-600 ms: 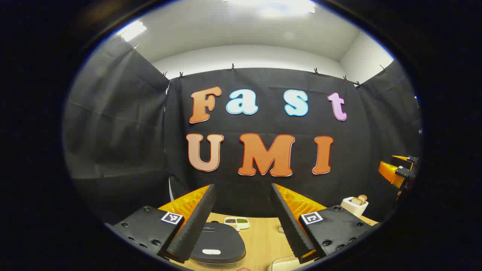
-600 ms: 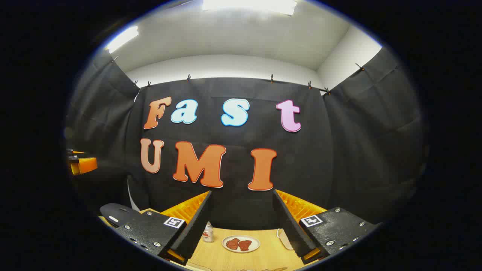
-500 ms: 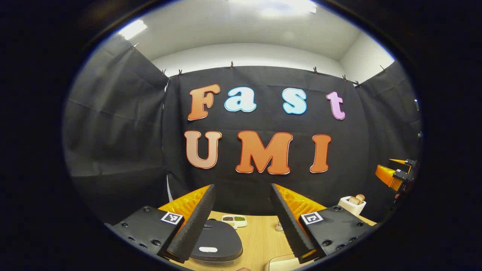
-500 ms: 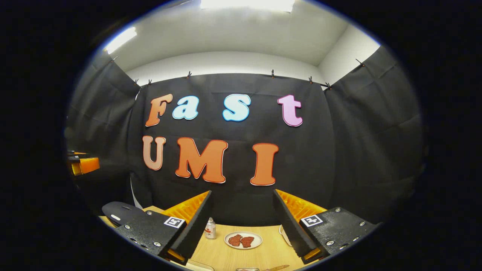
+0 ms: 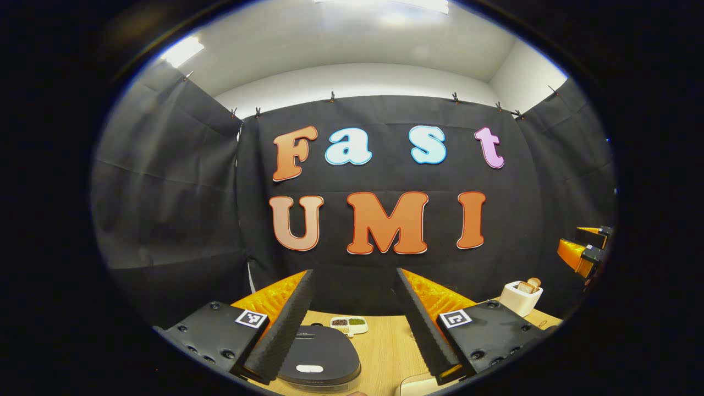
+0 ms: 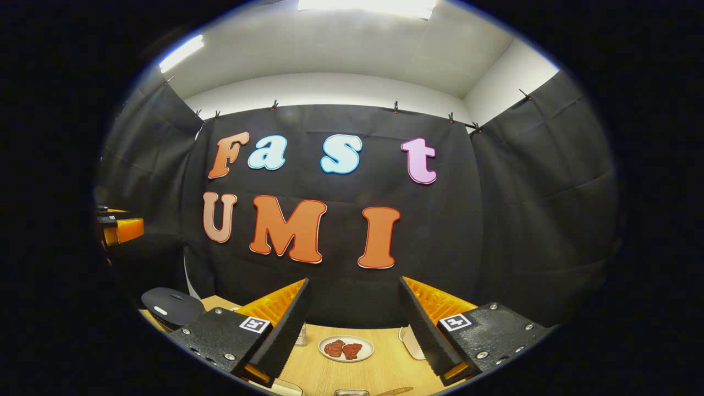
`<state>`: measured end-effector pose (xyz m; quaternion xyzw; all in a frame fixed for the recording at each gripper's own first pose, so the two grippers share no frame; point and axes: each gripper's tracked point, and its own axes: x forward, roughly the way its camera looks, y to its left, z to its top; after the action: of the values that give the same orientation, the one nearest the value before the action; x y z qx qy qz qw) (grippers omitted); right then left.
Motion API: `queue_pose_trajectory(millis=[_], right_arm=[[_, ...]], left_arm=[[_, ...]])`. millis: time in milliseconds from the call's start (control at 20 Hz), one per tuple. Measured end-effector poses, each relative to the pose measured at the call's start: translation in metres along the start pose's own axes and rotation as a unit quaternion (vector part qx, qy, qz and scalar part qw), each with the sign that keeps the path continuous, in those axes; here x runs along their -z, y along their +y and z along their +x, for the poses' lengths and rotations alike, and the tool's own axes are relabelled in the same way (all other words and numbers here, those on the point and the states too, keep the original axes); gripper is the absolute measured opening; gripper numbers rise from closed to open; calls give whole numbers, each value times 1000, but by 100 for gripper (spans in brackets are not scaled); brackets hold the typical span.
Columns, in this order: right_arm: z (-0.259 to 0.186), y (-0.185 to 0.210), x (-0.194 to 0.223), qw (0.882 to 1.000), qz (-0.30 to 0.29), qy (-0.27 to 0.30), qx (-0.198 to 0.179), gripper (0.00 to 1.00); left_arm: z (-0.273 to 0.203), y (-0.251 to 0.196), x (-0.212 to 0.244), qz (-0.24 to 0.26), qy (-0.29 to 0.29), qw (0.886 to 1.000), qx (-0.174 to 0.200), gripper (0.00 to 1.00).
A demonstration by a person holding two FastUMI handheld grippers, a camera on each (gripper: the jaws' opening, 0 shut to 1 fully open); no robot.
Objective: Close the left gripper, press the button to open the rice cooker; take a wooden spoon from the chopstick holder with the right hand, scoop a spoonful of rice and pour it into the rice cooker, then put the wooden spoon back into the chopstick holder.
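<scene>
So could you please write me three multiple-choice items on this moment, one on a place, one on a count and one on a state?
1. In the left gripper view, where is the rice cooker?
A. on the table below the left gripper
B. on the floor
C. hanging on the wall

2. How many pieces of food lie on the white plate in the right gripper view?
A. none
B. two
C. five

3. How is the rice cooker's lid?
A. removed
B. raised
C. down

Answers: 1 A, it sits on the wood tabletop between the fingers; 2 B, two reddish pieces lie side by side; 3 C, the dark lid lies flat.
</scene>
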<state>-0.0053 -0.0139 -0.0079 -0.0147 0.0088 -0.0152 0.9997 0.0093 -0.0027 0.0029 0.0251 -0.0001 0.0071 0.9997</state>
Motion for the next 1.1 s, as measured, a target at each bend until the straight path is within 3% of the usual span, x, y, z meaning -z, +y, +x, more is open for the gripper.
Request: queue_pose_trajectory(millis=[450, 500, 800, 950, 1050, 1100], right_arm=[[0, -16, 13, 1000, 7, 17, 14, 96], [0, -18, 15, 1000, 9, 19, 17, 100], [-7, -30, 33, 998, 17, 37, 38, 96], [-17, -36, 42, 997, 25, 52, 49, 96], [-25, -41, 48, 997, 23, 58, 55, 100], [-29, -44, 51, 996, 19, 62, 59, 96]], left_arm=[[8, 5, 2, 10, 10, 1000, -19, 96], [10, 5, 5, 10, 16, 1000, -17, 98], [36, 20, 46, -1, 128, 992, -20, 6], [45, 36, 91, -25, 235, 971, -33, 6], [43, 39, 121, -60, 316, 946, -33, 7], [42, 42, 138, -79, 351, 932, -35, 7]])
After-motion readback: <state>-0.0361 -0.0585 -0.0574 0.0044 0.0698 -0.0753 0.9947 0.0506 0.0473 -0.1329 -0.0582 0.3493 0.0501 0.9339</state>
